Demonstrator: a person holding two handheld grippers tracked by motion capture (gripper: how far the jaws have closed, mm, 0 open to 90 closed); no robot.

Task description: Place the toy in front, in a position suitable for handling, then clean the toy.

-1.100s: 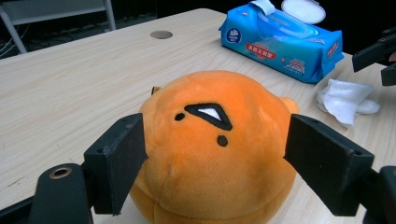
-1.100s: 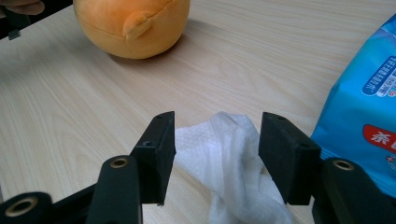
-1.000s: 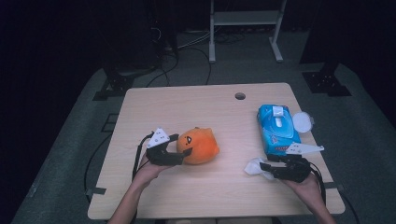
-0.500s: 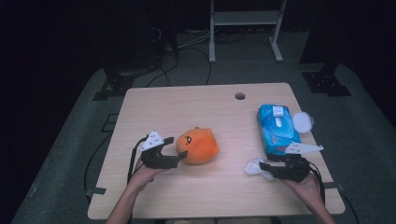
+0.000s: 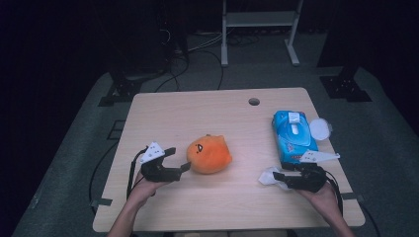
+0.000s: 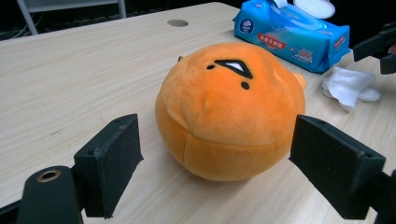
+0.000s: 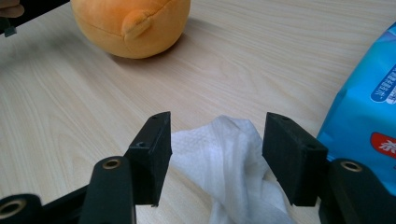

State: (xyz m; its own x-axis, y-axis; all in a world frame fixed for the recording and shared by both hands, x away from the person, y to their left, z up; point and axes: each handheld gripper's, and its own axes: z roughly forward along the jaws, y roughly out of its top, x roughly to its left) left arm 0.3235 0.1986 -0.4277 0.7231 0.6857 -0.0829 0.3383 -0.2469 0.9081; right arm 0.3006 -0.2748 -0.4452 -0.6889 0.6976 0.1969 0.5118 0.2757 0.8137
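Dark room, light wood table (image 5: pixel 197 113) on grey floor matting.

Near edge: both forearms come in from the bottom. Left gripper (image 5: pixel 179 160) sits just left of the orange plush (image 5: pixel 209 154), pointed at it. Its jaws have just been opening and now stand wide apart; in the left gripper view the pads (image 6: pixel 112 161) flank the near side of the plush with clear gaps on both sides, no contact. Plush rests on the table, face toward the left gripper, free of any grip.

Right gripper (image 5: pixel 279 177) is near the right front corner, aimed at a crumpled white wipe (image 5: pixel 271 177). Jaws have been easing open too. In the right gripper view the pads (image 7: pixel 154 149) straddle the wipe (image 7: pixel 224 158); left pad is at the wipe's edge, right pad shows a gap. Wipe lies flat on the table, not pinched.

Further back on the right: blue wet-wipe pack (image 5: pixel 292 136) just behind the right gripper, flap lid open, white round lid (image 5: pixel 320 129) at its right side.

Far edge: cable hole (image 5: pixel 254 101) in the tabletop. Beyond the table, a white metal stand (image 5: pixel 259 24) and loose cables on the floor.
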